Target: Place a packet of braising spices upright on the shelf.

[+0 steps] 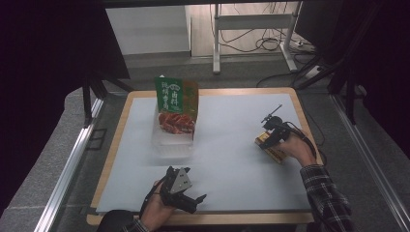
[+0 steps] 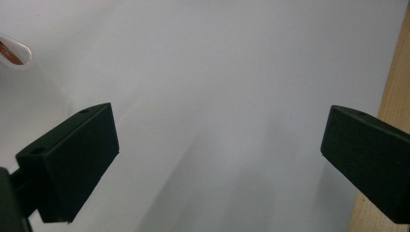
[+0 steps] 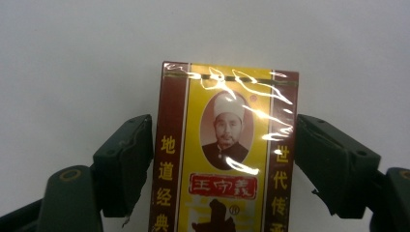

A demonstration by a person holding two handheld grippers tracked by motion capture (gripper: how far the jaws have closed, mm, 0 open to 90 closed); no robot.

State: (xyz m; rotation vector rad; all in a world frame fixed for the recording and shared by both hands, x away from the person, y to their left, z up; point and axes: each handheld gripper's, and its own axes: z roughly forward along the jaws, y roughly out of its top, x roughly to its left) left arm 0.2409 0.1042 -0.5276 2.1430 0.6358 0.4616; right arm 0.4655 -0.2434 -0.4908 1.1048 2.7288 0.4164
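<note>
Right gripper view: the right gripper (image 3: 225,159) straddles a yellow-and-maroon cellophane-wrapped box (image 3: 225,150), jaws flanking without clear contact; the left gripper (image 2: 217,159) gapes wide near it.

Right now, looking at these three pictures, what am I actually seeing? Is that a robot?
No robot: a person at a table holds a two-jaw tool in each hand. One picture is taken from above; the other two come from small cameras riding on each tool, looking along its black jaws. The left gripper rests near the table's front edge, jaws wide open over bare white surface. The right gripper has its jaws on either side of a yellow and maroon packet; whether they press it is unclear. Farther back stands a green snack bag in a clear container.
</note>
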